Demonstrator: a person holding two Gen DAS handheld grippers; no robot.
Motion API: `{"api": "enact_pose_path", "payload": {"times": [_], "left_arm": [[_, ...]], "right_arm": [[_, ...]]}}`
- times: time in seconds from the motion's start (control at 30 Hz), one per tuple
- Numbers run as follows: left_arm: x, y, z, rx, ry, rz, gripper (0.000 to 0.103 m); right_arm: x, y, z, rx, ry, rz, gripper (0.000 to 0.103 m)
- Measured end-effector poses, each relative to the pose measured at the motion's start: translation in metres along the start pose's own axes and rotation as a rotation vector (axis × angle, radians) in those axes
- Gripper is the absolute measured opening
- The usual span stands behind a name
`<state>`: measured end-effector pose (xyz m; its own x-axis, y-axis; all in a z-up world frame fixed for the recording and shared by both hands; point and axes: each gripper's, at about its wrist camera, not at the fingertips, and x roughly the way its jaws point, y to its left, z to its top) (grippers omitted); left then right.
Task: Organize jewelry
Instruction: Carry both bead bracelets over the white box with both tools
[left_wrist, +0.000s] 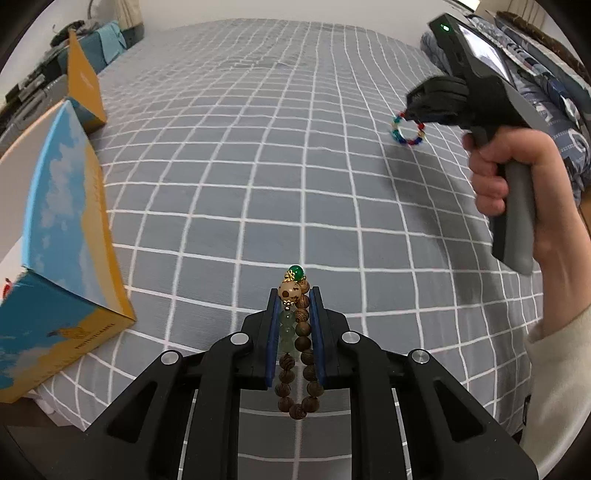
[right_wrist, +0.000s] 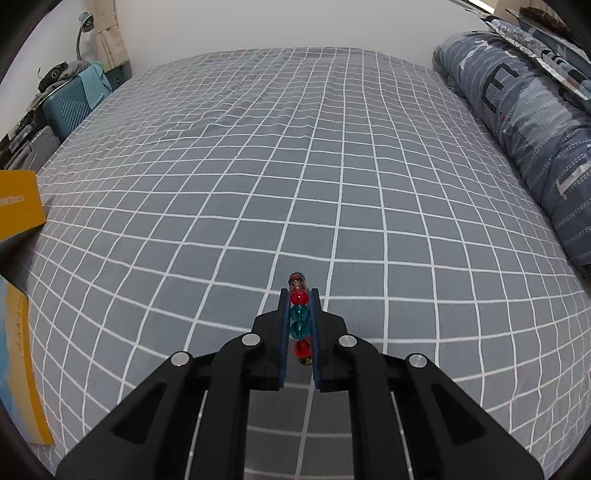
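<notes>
Now, left wrist view: two lines follow.
Left gripper (left_wrist: 294, 295): fingers nearly closed, pressing on a wooden bead bracelet (left_wrist: 297, 343) that stands on edge between the blue pads; its green bead and cream bead stick out past the fingertips, and its brown loop hangs behind the pads, clear of the checked bedsheet (left_wrist: 258, 166).
Beyond those fingers, to the right: a hand (left_wrist: 506, 177) grips the right gripper (left_wrist: 408, 110), with a colourful glass bead bracelet (left_wrist: 406, 130) dangling from its tip above the bed.
Left of the fingers: an open blue and yellow box (left_wrist: 66, 236), lid raised, lying on the bed.

Right wrist view: one gripper.
Right gripper (right_wrist: 300, 291): fingers fully closed on the glass bracelet, red and teal beads lined up between the pads, one end poking beyond the fingertips.
Far right of the fingers: a rolled patterned quilt (right_wrist: 517, 122).
Far left: the box's yellow edge.
</notes>
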<state>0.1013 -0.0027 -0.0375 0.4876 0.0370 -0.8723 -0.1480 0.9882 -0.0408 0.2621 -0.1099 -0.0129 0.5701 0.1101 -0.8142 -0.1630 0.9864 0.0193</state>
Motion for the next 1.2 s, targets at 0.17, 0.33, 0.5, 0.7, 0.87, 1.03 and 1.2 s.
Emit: {"api": "enact_pose_path", "payload": {"times": [0.17,0.33,0.5,0.7,0.87,1.03,1.2], "left_arm": [[-0.010,0.009,0.010,-0.021,-0.035,0.028,0.015],[-0.022,0.017,0.027,-0.046,-0.073,0.042,0.015],[-0.029,0.026,0.038,-0.060,-0.108,0.077,0.015],[-0.035,0.039,0.049,-0.078,-0.110,0.071,0.015],[-0.047,0.056,0.062,-0.117,-0.147,0.093,0.015],[-0.064,0.074,0.071,-0.142,-0.176,0.115,0.015],[-0.078,0.098,0.076,-0.179,-0.189,0.133,0.015]], "right_arm": [[-0.018,0.004,-0.003,0.009,-0.008,0.009,0.009],[-0.036,0.009,-0.005,0.017,-0.019,0.009,0.009],[-0.053,0.013,-0.006,0.023,-0.028,0.015,0.009],[-0.076,0.023,-0.006,0.025,-0.049,0.031,0.009],[-0.094,0.043,-0.009,-0.009,-0.067,0.041,0.009],[-0.113,0.064,-0.011,-0.045,-0.091,0.060,0.009],[-0.136,0.091,-0.014,-0.092,-0.122,0.094,0.009]]}}
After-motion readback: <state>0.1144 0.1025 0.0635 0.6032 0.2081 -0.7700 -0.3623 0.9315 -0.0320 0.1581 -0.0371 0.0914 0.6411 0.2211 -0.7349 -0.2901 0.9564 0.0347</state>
